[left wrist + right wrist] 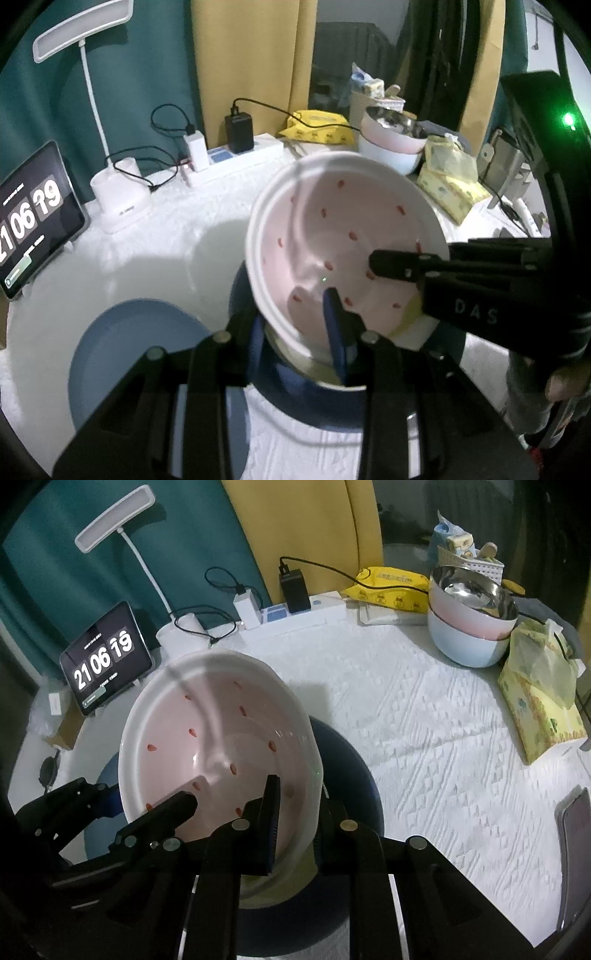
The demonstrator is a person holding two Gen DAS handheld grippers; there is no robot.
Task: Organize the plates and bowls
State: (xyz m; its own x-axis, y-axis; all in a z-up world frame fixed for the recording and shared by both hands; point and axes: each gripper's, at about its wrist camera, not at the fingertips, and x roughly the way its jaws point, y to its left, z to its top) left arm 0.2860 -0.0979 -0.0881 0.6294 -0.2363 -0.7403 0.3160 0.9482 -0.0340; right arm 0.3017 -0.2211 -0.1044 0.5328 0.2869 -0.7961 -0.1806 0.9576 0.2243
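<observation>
A pink bowl with red specks (343,243) (221,746) is held tilted above a dark blue plate (321,402) (351,768). My left gripper (295,332) is shut on the bowl's near rim, one finger inside and one outside. My right gripper (295,812) is shut on the bowl's rim at the other side; it shows in the left wrist view (399,266) reaching into the bowl from the right. A light blue plate (129,358) lies to the left on the table. A stack of bowls (469,620) (391,144), steel inside pink on pale blue, stands at the back right.
A white quilted cloth (424,720) covers the table. At the back stand a tablet clock (107,657), a white desk lamp (118,192), a power strip with chargers (295,609), yellow packets (391,579) and a tissue pack (543,701). A phone (576,849) lies at the right edge.
</observation>
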